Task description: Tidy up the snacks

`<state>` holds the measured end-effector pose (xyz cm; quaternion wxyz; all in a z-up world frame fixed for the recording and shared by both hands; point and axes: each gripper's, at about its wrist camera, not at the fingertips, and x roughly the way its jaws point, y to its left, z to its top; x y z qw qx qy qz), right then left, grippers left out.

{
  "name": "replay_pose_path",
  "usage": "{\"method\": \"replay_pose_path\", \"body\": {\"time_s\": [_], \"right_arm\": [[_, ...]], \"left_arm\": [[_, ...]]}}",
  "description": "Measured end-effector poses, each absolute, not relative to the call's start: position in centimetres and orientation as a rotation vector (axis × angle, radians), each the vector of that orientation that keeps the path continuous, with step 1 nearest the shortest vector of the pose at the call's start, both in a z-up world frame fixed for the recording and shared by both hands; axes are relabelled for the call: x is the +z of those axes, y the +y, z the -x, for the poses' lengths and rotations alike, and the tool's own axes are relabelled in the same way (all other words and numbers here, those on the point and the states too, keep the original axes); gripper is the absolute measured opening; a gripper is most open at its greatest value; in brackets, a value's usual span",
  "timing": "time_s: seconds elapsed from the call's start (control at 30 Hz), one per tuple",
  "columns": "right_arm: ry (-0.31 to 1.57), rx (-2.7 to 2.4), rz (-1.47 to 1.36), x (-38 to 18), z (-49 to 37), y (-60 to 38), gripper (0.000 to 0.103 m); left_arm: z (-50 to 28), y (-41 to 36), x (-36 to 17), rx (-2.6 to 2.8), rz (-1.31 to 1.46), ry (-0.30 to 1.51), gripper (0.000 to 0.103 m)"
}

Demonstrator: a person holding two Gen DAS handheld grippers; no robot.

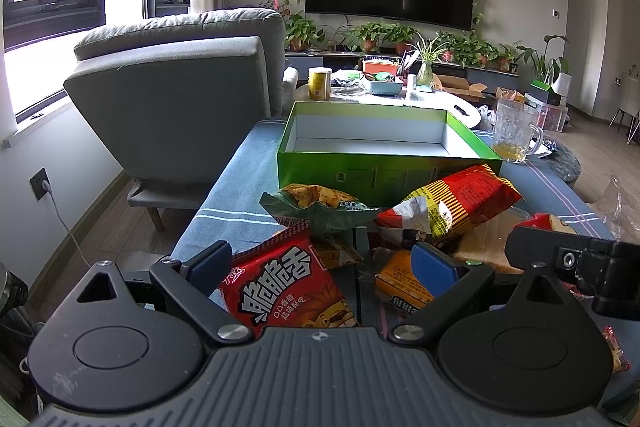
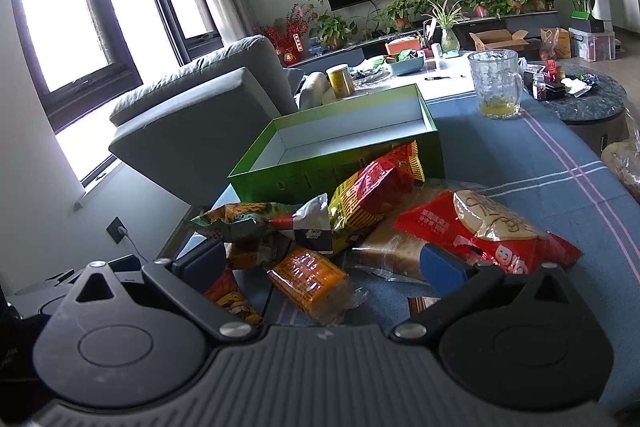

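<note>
Green box (image 1: 384,169): empty, on worktop (image 1: 224,195).
Snack packets (image 2: 360,203): piled before box, none stowed.
Left claw (image 1: 324,267): open, over red packet (image 1: 280,283).
Right claw (image 2: 320,263): open, empty.

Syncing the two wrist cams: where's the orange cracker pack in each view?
Left wrist: orange cracker pack sits low, right of centre, partly behind the left tongs' right finger.
Right wrist: it lies low centre, between the open right tongs' fingers.
Shared landmark: green box behind the snack pile.
</note>
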<state>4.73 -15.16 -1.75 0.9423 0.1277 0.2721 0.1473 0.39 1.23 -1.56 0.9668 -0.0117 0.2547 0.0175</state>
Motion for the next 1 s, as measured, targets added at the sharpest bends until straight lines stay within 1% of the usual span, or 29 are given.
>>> {"method": "replay_pose_path", "body": {"time_s": [1.0], "right_arm": [[0.565,0.289,-0.297,-2.01,-4.89,-15.11,0.064]], "left_arm": [[-0.37,1.54,-1.65,0.043,0.032,0.516,0.096]]}}
